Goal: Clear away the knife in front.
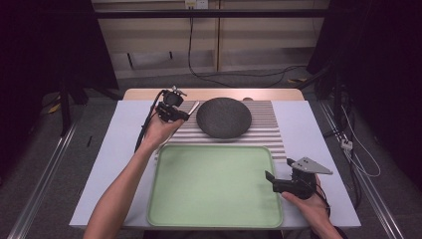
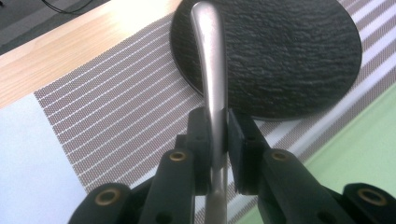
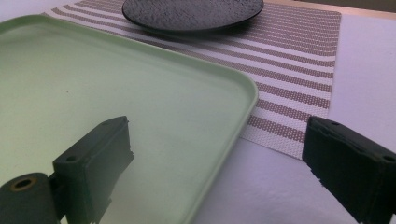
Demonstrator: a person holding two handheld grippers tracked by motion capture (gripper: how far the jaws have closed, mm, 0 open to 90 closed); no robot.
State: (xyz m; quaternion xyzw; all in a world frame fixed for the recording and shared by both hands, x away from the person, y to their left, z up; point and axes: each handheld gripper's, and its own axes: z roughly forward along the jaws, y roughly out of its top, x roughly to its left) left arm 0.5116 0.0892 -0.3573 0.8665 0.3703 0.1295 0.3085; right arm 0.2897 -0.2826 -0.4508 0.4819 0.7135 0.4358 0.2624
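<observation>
Green tray (image 1: 214, 184) empty at 6 o'clock, dark plate (image 1: 223, 117) on striped mat (image 1: 268, 127) at 12. Left gripper (image 1: 186, 113) clamped on a metal utensil handle (image 2: 212, 88) at plate's 9 o'clock. Right gripper (image 1: 271, 180) wide open, empty, at 4. Step: carrying; next likely set-down beside plate.

Your left gripper (image 1: 185, 113) holds a metal utensil handle (image 2: 211, 70) just beside the dark plate (image 1: 223, 117), which blocks passage rightward across the striped mat (image 1: 268, 127). The green tray (image 1: 214, 186) offers you an open surface. Your right gripper (image 1: 271, 180), jaws wide, straddles the tray's right rim; bare table lies beyond.
</observation>
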